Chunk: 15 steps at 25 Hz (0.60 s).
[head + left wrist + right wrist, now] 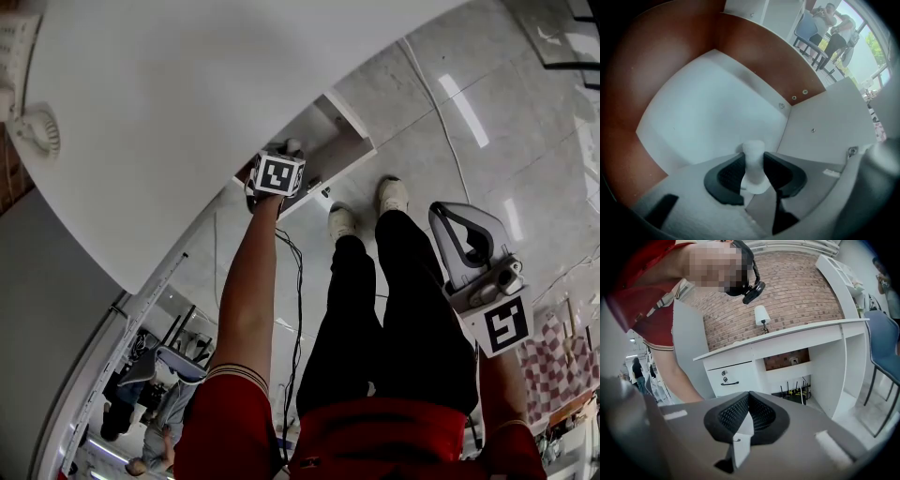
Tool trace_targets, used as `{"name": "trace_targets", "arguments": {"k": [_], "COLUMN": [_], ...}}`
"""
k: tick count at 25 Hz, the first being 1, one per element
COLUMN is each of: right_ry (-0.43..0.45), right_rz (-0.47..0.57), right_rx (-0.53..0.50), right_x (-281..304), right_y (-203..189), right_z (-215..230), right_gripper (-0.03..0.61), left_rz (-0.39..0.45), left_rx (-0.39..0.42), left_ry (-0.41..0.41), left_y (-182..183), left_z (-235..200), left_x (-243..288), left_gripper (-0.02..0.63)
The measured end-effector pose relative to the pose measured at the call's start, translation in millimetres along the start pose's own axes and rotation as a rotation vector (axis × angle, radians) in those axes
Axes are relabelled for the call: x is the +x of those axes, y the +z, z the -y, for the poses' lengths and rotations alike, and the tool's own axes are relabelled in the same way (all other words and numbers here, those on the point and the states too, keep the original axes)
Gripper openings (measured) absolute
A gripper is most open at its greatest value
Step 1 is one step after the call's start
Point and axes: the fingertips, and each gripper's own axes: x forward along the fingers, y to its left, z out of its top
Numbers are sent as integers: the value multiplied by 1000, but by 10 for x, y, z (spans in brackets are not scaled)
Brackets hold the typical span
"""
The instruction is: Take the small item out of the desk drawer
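Note:
The desk drawer (339, 150) stands pulled out under the white desk top (187, 112). My left gripper (279, 174) reaches down into it at the end of the person's outstretched arm. In the left gripper view the small white item (753, 165), a short peg with a wider base, stands between the dark pads (729, 176) of my left gripper (753, 172), which press on it from both sides. Behind it lie the drawer's white floor (708, 108) and brown walls (754, 42). My right gripper (461, 225) is held up beside the person's right leg, shut and empty (749, 405).
The person's legs and white shoes (342, 223) stand on the tiled floor just in front of the drawer. A cable (296, 272) hangs below the left arm. The right gripper view shows the desk (787, 341), a closed drawer (729, 378), a lamp (761, 315) and a blue chair (886, 348).

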Motion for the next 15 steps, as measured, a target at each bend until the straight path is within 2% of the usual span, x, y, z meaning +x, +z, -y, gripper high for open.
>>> {"name": "trace_targets", "arguments": {"k": [8,15], "right_ry": [14,27], "right_rz": [16,56], "right_rx": [-11,-26], "right_x": [-19,-92], "right_y": [189,576], "right_z": [-145,-395], "right_gripper": [14,14], "left_rz": [141,365], "left_rx": [78,137], "left_ry": [-15,-48], "left_y": [244,595], "left_z": [99,476], "left_x": [-450,-1318], "left_gripper": [129,129]}}
